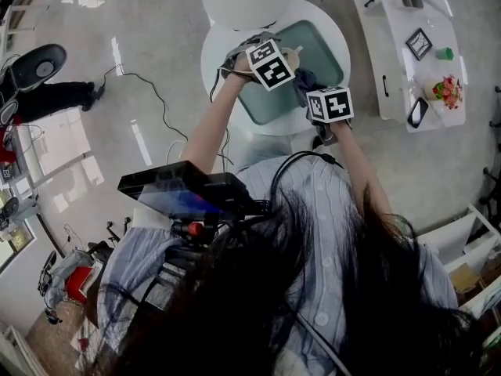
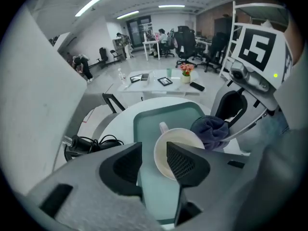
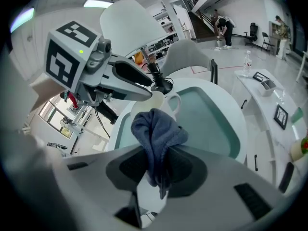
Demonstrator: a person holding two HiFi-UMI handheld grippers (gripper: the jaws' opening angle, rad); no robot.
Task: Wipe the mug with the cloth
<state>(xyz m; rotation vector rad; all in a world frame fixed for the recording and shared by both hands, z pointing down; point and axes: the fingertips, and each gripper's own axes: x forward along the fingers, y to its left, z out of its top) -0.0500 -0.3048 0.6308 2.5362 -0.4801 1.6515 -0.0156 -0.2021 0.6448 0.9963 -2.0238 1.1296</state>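
A teal tray (image 1: 322, 49) is sitting on a round white table (image 3: 240, 114), and it is holding one thing, a cream mug (image 2: 180, 137). The mug is standing inside the tray, well in from its rim, with its mouth facing up. Its handle (image 3: 174, 102) is pointing out over bare tray floor. The part of the mug's inside that is showing is looking plain and pale, the same cream as the outside. The rest of the inside is lying behind a jaw.

The left gripper (image 2: 153, 148) is reaching in over the tray with its jaws standing wide apart. One jaw is hanging across the mug's mouth. The other is staying outside the mug, with a strip of tray showing between it and the mug's wall, so the pads are not clamping the mug. Whether the jaw at the mouth is brushing the rim cannot be told.

The right gripper (image 3: 158, 153) is pinching a dark blue-grey cloth (image 3: 156, 134) tightly between its jaws. The cloth is bunching into a soft, crumpled knot beyond the pads, and a short tail is hanging down behind them. That knot is hovering above the tray, just beside the mug on the side away from the left gripper's outer jaw. Whether cloth and mug are touching cannot be told.
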